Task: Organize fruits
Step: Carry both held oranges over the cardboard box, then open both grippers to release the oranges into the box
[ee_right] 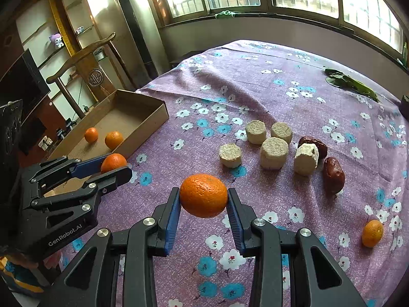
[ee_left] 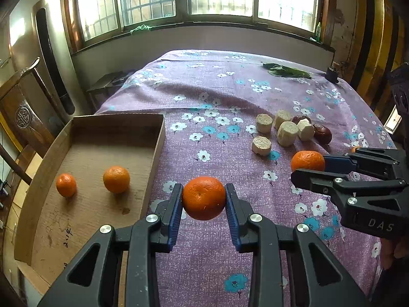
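Orange everywhere: two already in the box (ee_left: 76, 138), my left tongs (ee_left: 204, 199) and right tongs (ee_right: 203, 196) each pinching one, one more loose (ee_right: 372, 233), maybe others unseen.

Cardboard box (ee_left: 76, 153) is plain matt brown, corrugated ribbing showing on the floor, a few scuffs and pen marks. The cloth (ee_left: 217, 97) over the table is a matt purple weave, slightly nubbly, printed with white and blue flowers. Oranges, like the one at centre (ee_left: 204, 197), have that dimpled, faintly shiny peel. The left gripper (ee_left: 204, 199) is matt black plastic with ribbed blue pads and bright metal pins. The pale round chunks (ee_right: 273, 152) look dry, rough and crumbly; the dates (ee_right: 333, 175) are wrinkly and glossy.
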### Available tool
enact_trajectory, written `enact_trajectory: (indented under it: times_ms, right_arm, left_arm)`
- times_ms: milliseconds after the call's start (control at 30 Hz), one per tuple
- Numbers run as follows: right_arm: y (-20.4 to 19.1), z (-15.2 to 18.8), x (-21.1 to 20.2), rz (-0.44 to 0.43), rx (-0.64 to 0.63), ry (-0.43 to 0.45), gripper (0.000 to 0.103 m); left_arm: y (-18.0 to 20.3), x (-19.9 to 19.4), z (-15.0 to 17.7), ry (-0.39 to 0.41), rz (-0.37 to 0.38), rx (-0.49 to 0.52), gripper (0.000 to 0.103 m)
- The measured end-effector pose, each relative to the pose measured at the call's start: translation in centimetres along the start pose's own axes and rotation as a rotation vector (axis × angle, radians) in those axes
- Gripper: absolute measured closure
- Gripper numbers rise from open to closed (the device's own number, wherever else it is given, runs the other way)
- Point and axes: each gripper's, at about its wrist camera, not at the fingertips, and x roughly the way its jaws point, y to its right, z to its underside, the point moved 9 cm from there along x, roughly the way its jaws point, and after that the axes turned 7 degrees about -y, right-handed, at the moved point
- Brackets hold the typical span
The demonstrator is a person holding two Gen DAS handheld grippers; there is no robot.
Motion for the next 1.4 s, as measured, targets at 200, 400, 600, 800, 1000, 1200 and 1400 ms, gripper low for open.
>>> enact_trajectory:
  times_ms: [200,400,600,800,1000,1200,1400]
  right_arm:
    - [-3.0,-1.1,-0.3,-0.024,-0.056,0.015,0.064]
    - [-5.9,-2.4,0.4,-0.043,-0.111,0.010,0.064]
    - [-9.2,-3.8,1.9,-0.064,-0.175,-0.007,0.064]
    - [-12.4,-4.9,3.6,-0.086,-0.240,-0.029,0.064]
    - [-15.2,-5.2,5.5,-0.110,-0.292,-0.063,0.064]
    - [-17.8,-4.8,8.5,-0.133,-0.335,-0.118,0.064]
    - [-19.3,-4.4,11.2,-0.137,-0.358,-0.165,0.063]
  left_arm:
    - [-2.3,-1.3,-0.3,0.019,-0.042,-0.026,0.072]
    - [-5.4,-1.9,0.1,0.021,-0.085,-0.063,0.072]
    - [-9.3,-2.0,0.6,0.015,-0.130,-0.116,0.072]
    - [-13.1,-1.8,1.5,-0.006,-0.173,-0.167,0.072]
    - [-16.2,-1.4,2.7,-0.035,-0.197,-0.219,0.072]
    - [-18.4,-0.8,3.7,-0.064,-0.222,-0.254,0.072]
    - [-19.8,0.1,4.5,-0.093,-0.237,-0.286,0.072]
